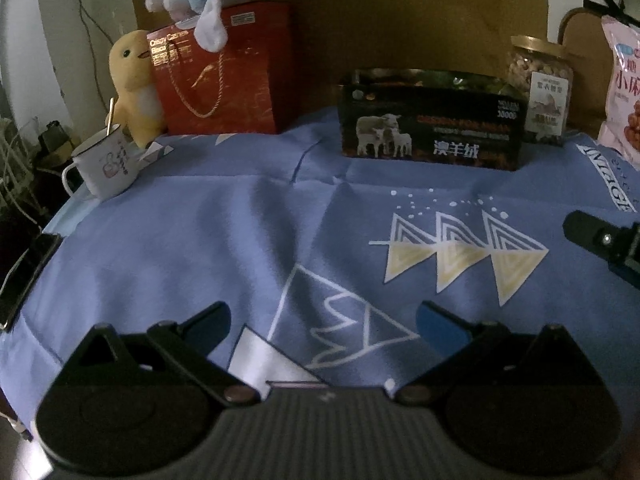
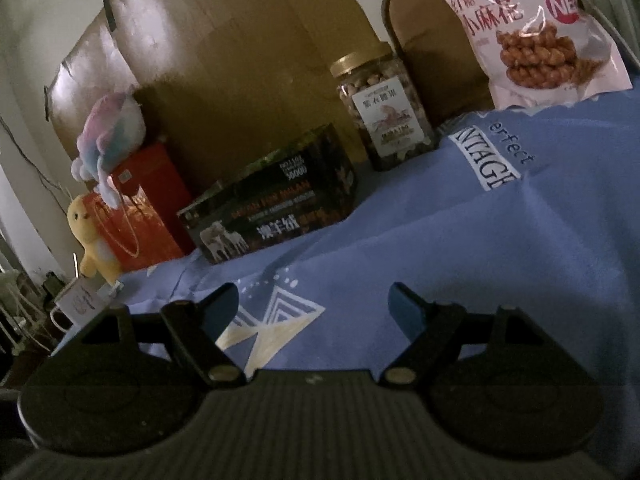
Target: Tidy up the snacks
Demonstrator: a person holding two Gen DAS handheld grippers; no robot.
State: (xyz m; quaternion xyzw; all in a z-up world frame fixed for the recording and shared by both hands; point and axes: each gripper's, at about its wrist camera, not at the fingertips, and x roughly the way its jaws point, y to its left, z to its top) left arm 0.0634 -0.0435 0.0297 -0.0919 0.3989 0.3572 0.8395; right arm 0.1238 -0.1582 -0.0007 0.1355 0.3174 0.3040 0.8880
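Both hand-held grippers, left (image 1: 322, 326) and right (image 2: 314, 306), hover jaws apart, empty, over the blue-clothed desk (image 1: 200, 240); nut jar (image 2: 384, 108) and pink snack bag (image 2: 532, 32) stand far right.

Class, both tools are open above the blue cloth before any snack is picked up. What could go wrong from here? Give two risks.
1. The pink snack bag stands leaning at the back; a nudge may topple it, and a hard pinch could crush its contents.
2. The nut jar stands close beside the dark box; the right tool, reaching for it, might bump the box.
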